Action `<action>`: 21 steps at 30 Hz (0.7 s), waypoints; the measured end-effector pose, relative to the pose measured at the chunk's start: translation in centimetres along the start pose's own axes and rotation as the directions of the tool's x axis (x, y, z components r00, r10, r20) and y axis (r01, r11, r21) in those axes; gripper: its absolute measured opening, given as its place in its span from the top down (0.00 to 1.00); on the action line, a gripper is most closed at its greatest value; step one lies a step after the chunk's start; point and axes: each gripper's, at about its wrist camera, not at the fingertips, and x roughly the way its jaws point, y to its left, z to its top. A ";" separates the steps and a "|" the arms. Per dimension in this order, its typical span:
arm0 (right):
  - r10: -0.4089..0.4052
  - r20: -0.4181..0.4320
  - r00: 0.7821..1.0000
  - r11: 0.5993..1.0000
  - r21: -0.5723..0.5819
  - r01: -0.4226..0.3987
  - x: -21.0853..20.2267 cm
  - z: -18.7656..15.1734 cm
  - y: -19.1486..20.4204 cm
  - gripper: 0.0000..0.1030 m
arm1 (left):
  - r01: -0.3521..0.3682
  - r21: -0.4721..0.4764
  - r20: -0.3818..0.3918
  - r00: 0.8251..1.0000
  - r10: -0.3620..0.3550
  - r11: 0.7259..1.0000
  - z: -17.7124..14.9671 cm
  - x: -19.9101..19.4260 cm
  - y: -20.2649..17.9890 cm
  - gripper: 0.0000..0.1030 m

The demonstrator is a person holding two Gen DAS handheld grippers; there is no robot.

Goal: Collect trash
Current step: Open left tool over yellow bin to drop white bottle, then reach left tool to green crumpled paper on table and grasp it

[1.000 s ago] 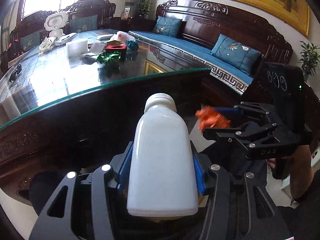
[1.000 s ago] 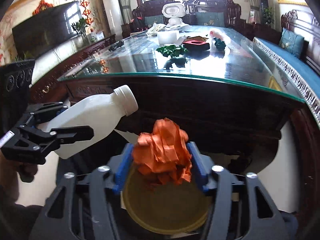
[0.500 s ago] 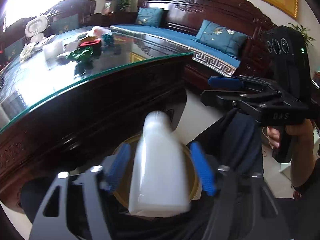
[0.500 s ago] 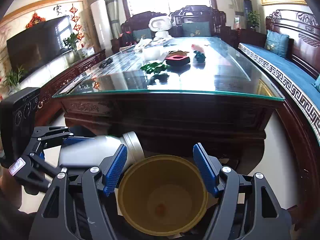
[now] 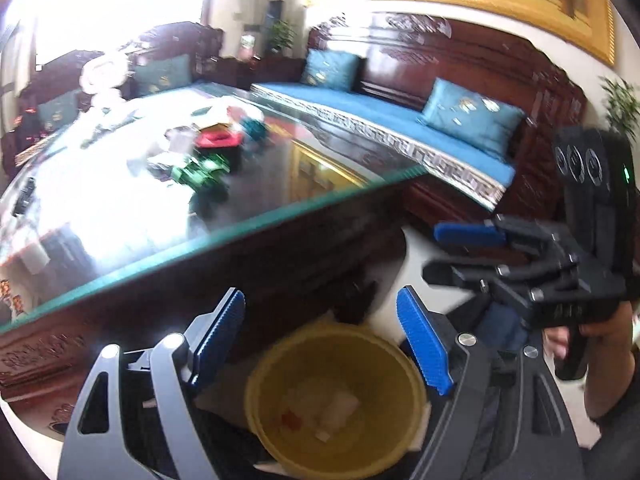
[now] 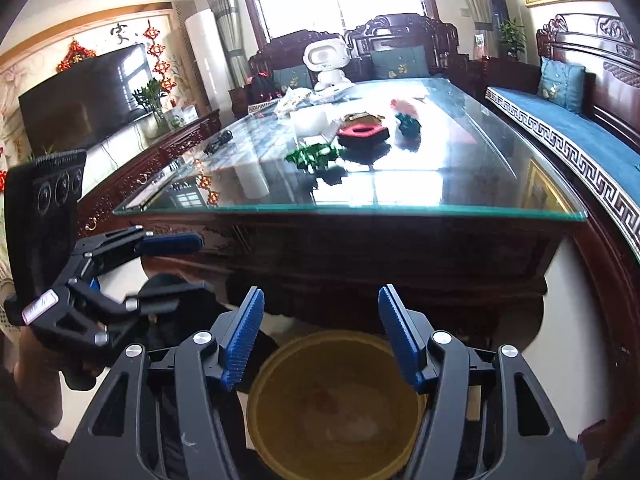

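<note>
A yellow trash bin [image 5: 256,408] stands on the floor under both grippers; it also shows in the right wrist view [image 6: 256,404]. The white bottle [image 5: 340,408] and a bit of orange paper [image 5: 290,419] lie inside it. My left gripper [image 5: 324,340] is open and empty above the bin. My right gripper [image 6: 320,336] is open and empty above it too, and it shows in the left wrist view [image 5: 444,252]. More trash lies on the glass table: a green wrapper [image 6: 312,156], a red box [image 6: 362,133], a teal wrapper [image 6: 408,124].
The dark wooden table with a glass top [image 6: 440,184] stands right beyond the bin. A blue-cushioned bench [image 6: 580,140] runs along the right. A white robot toy [image 6: 326,64] and white paper items [image 6: 312,120] are at the table's far end.
The right gripper opened and dropped the orange paper into the bin. The left gripper then opened and the white bottle fell in. Both grippers have since lifted and are empty.
</note>
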 end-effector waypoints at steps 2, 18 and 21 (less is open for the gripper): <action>0.008 0.018 1.000 1.000 -0.011 -0.008 0.5 1.6 0.1 0.43 | -0.049 -0.029 0.017 0.999 0.050 0.998 1.5 0.1 1.0 0.15; 0.036 0.097 0.995 0.999 0.000 -0.036 6.0 12.1 -2.6 0.43 | -0.203 -0.143 0.057 0.976 0.212 0.969 12.2 4.4 8.3 0.15; 0.046 0.096 0.994 0.999 0.010 -0.047 7.1 12.8 -3.5 0.43 | -0.215 -0.154 0.039 0.974 0.223 0.965 13.0 6.0 9.6 0.14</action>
